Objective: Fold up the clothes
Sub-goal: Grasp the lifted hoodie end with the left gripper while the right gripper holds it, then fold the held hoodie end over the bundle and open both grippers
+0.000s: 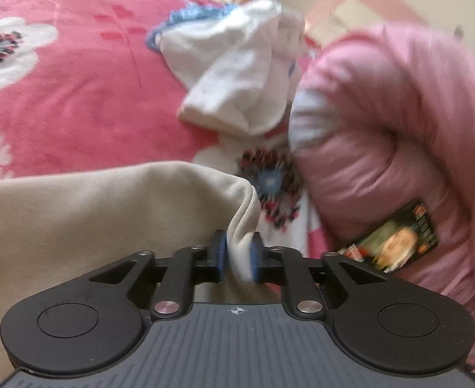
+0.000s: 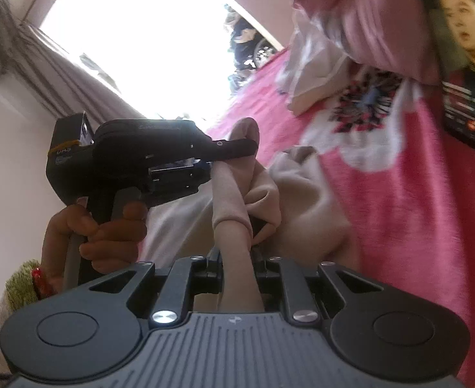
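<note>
A: Nearest your left-wrist lens is your left hand-held gripper (image 1: 239, 255), its blue pads (image 1: 219, 252) pinched narrow on a fold of the beige garment (image 1: 92, 220). No gap shows on either side of the cloth.

B: And to the left of it?

A: The beige garment spreads from the lower left across the bed, over the pink flowered blanket (image 1: 76, 97). Going right, a crumpled white garment (image 1: 237, 74) with a blue edge lies further up the blanket. Then comes a pink bundle (image 1: 399, 129), and against its lower side a dark printed packet (image 1: 395, 242). Its lettering is too blurred to read.

B: What about your right hand?

A: In the right-wrist view your right hand-held gripper (image 2: 237, 258) is clamped narrow on a rolled strip of the same beige cloth, which runs up from between the fingers. At the left your left hand (image 2: 108, 232) grips the handle of the other tool (image 2: 140, 158), which has the cloth's upper end in its tip. There is a small label on the back of that tool, but I cannot read it.

B: Further right?

A: The rest of the beige garment is bunched on the blanket. At the far right is the dark printed packet (image 2: 463, 64), with a printed portrait and text too small to make out.
</note>
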`<state>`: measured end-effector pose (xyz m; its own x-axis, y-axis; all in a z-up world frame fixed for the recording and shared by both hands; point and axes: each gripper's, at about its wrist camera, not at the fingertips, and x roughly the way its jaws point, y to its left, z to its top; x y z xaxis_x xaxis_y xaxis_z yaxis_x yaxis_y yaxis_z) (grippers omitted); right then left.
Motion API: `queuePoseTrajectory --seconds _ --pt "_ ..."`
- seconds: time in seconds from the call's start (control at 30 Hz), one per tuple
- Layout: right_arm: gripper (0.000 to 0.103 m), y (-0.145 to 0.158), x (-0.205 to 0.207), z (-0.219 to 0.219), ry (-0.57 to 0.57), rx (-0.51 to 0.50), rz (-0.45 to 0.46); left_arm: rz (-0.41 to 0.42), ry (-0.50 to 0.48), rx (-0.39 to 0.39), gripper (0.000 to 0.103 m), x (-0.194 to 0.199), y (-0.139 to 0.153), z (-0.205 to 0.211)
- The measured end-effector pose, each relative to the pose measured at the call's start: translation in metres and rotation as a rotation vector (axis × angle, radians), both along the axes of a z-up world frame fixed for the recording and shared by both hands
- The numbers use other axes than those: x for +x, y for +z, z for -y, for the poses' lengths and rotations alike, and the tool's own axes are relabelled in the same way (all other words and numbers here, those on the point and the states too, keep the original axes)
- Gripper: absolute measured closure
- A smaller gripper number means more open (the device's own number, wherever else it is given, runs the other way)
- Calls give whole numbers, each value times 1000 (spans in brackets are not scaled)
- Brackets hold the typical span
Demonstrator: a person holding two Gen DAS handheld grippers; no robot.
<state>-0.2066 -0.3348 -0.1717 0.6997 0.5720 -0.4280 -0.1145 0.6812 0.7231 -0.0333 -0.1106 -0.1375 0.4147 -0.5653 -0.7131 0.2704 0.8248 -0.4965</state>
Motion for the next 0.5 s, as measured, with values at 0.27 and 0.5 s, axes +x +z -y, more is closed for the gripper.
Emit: queuePoseTrajectory --seconds 0.27,0.5 --pt "88 -4 -5 11 -39 48 -15 7 14 -221 74 -32 30 -45" --pt "88 -3 -9 14 -61 31 -19 127 76 -14 74 -72 31 -79"
